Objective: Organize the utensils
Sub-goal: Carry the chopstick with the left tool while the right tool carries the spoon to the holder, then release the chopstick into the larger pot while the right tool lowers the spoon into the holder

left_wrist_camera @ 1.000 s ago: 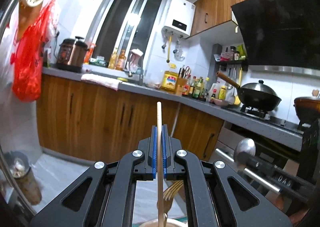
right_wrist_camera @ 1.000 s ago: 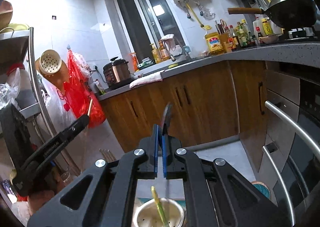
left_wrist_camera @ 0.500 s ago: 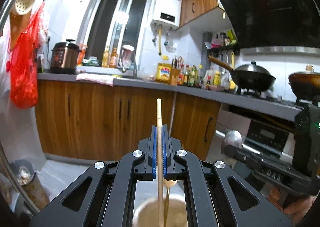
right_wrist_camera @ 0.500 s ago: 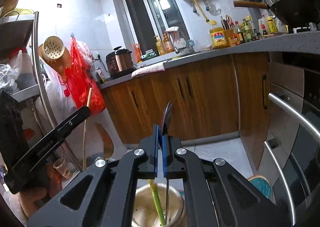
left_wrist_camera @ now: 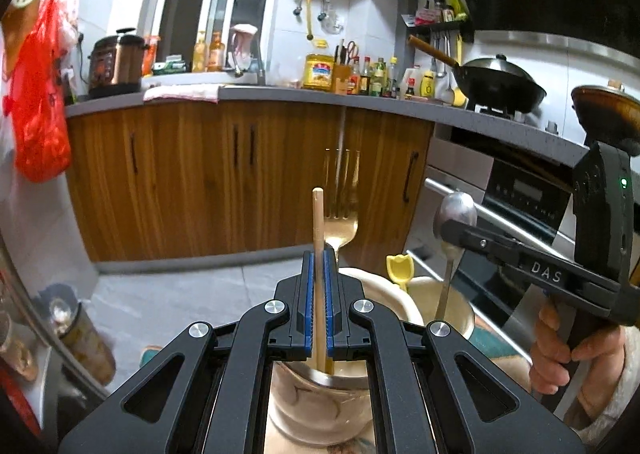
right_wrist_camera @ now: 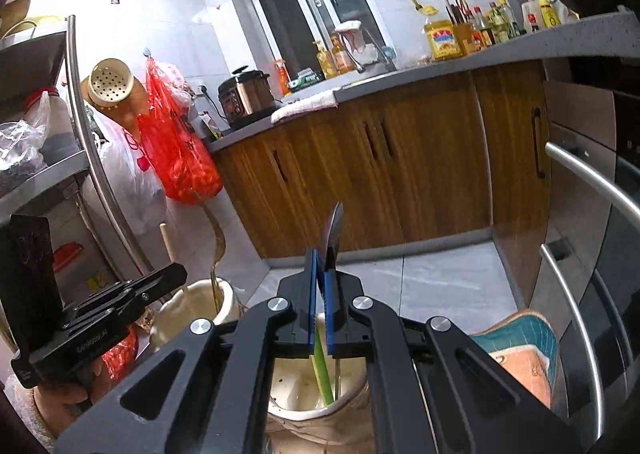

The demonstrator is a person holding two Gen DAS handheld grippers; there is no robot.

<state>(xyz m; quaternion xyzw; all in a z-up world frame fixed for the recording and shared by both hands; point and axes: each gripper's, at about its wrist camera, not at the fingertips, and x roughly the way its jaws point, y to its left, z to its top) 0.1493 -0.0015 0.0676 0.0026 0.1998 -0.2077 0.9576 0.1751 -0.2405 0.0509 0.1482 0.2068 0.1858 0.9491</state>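
Left tongs are clenching an upright pale wooden chopstick, tip dipping inside the cream ceramic holder directly below; right tongs are gripping a steel spoon upright over the neighbouring cream pot.

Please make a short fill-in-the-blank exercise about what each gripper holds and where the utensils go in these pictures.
1. The left gripper is shut on a wooden ____.
2. The right gripper is shut on a metal spoon, held with its bowl pointing ____.
3. A gold-coloured ____ stands in the cup under the left gripper.
4. The yellow utensil stands in the ____ cup, the right one.

Missing words: chopstick; up; fork; other
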